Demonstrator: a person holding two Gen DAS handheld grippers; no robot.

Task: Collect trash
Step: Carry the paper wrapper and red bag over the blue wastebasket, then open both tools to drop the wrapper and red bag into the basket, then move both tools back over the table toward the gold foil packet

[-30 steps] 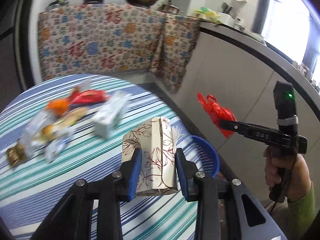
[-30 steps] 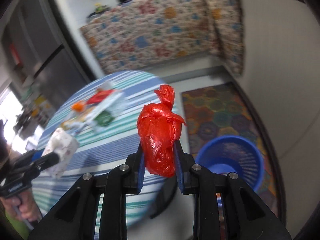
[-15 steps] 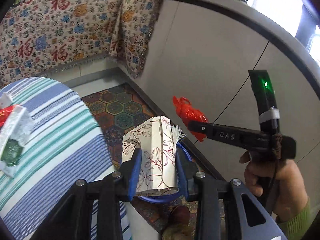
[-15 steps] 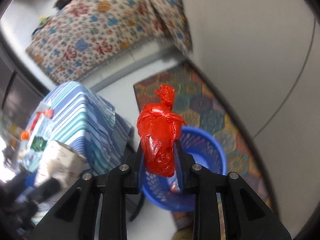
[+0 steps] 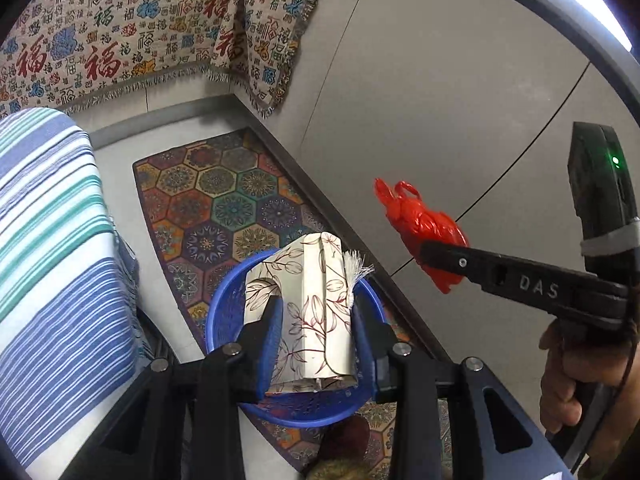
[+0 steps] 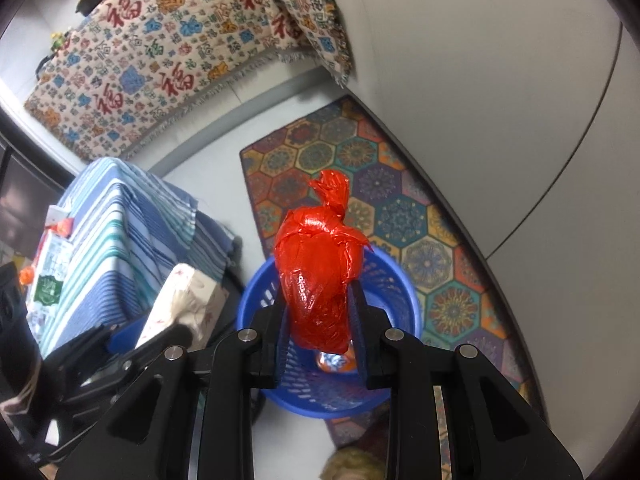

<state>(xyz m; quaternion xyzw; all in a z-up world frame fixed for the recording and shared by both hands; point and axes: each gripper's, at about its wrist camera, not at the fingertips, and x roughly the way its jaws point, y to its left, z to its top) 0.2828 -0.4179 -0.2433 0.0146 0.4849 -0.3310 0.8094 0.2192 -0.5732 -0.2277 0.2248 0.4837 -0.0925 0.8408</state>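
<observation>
My left gripper (image 5: 316, 320) is shut on a floral-printed paper pack (image 5: 308, 300) with a white tissue tuft, held right above the blue plastic basket (image 5: 224, 320) on the floor. A knotted red plastic bag (image 6: 320, 268) is clamped in my right gripper (image 6: 320, 312), also over the blue basket (image 6: 400, 300). Something orange and white lies at the basket's bottom (image 6: 334, 362). In the left wrist view the red bag (image 5: 424, 232) and the right gripper (image 5: 440, 258) hang to the right, apart from the basket. The floral pack (image 6: 180, 304) shows left of the basket in the right wrist view.
A table under a striped blue-green cloth (image 5: 44, 240) stands left of the basket, with cartons and wrappers (image 6: 52, 264) on it. A hexagon-patterned rug (image 5: 224, 200) lies under the basket. Grey cabinet fronts (image 5: 440, 100) rise on the right, a patterned cloth (image 5: 140, 28) at the back.
Both grippers swung away from the striped table and sank toward the blue basket, each keeping its load. The basket now sits directly under the floral pack and the red bag.
</observation>
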